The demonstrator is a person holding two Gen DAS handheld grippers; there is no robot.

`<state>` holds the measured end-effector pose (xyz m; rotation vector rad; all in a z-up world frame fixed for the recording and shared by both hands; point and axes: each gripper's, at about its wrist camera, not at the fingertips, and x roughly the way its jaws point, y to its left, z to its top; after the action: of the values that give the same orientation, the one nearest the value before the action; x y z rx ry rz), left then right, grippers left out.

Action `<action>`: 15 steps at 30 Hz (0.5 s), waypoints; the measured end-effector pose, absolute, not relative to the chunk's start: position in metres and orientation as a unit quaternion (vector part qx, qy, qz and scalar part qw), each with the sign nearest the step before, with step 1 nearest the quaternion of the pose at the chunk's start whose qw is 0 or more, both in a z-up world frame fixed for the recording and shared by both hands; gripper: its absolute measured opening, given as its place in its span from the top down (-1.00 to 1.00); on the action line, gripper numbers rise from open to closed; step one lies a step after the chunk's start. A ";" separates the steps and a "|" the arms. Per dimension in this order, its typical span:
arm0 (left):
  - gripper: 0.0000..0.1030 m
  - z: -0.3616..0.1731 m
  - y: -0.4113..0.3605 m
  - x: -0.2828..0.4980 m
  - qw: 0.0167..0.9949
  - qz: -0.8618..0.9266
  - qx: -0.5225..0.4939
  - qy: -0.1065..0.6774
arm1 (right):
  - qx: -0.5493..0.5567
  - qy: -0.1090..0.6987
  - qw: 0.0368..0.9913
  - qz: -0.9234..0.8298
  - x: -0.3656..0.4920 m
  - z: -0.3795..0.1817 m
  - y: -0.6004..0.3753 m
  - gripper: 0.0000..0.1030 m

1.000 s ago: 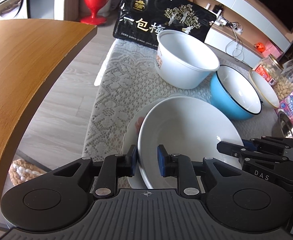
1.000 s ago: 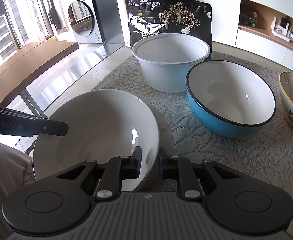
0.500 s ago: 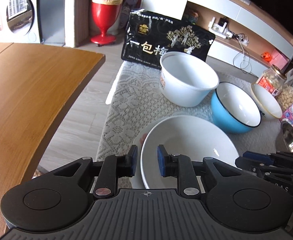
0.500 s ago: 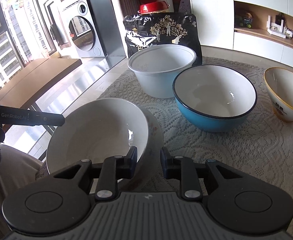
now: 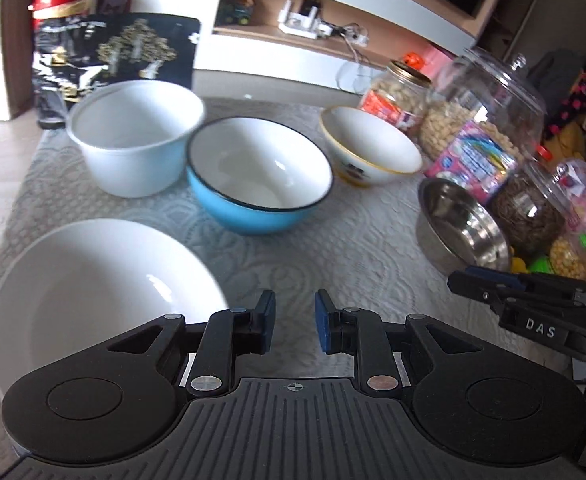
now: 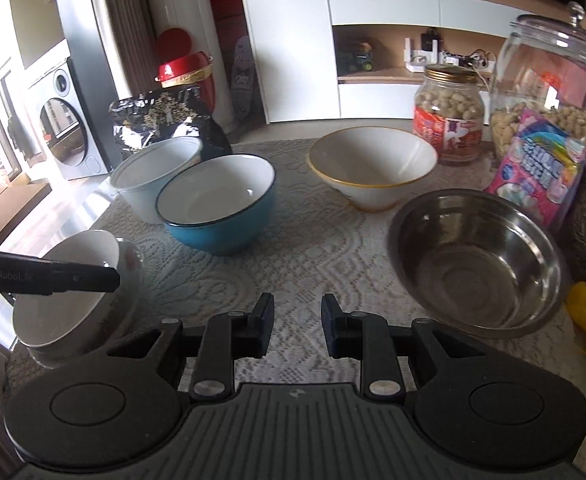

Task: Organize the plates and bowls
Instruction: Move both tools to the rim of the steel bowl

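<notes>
From the left wrist, the left gripper (image 5: 294, 322) hangs over the lace tablecloth (image 5: 357, 248), jaws slightly apart and empty. I count five bowls: a wide white bowl (image 5: 93, 292) at lower left, a deep white bowl (image 5: 133, 136), a blue bowl (image 5: 259, 174), a gold-rimmed bowl (image 5: 371, 152) and a steel bowl (image 5: 461, 228).

From the right wrist, the right gripper (image 6: 297, 330), its jaws just parted a little, holds nothing. The same five bowls show, the wide white one resting in a clear glass plate (image 6: 131, 264) at the cloth's near left. Three jars (image 6: 449, 114) stand at the right.
</notes>
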<state>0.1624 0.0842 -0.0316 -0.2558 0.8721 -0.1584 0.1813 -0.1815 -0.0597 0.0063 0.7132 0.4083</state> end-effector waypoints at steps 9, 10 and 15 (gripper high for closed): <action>0.54 -0.064 0.022 0.186 0.867 -0.144 -0.152 0.452 | -0.009 0.352 0.935 0.046 0.242 -0.070 -0.265 0.47; 0.55 -0.065 0.020 0.190 0.865 -0.146 -0.164 0.450 | -0.015 0.352 0.935 0.041 0.253 -0.070 -0.269 0.47; 0.55 -0.069 0.008 0.234 0.843 -0.159 -0.284 0.428 | -0.029 0.362 0.931 0.027 0.301 -0.079 -0.279 0.47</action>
<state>0.2338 0.0079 -0.0686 -0.5997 0.9028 -0.3355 0.3013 -0.2789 -0.0792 -0.0584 0.7409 0.0543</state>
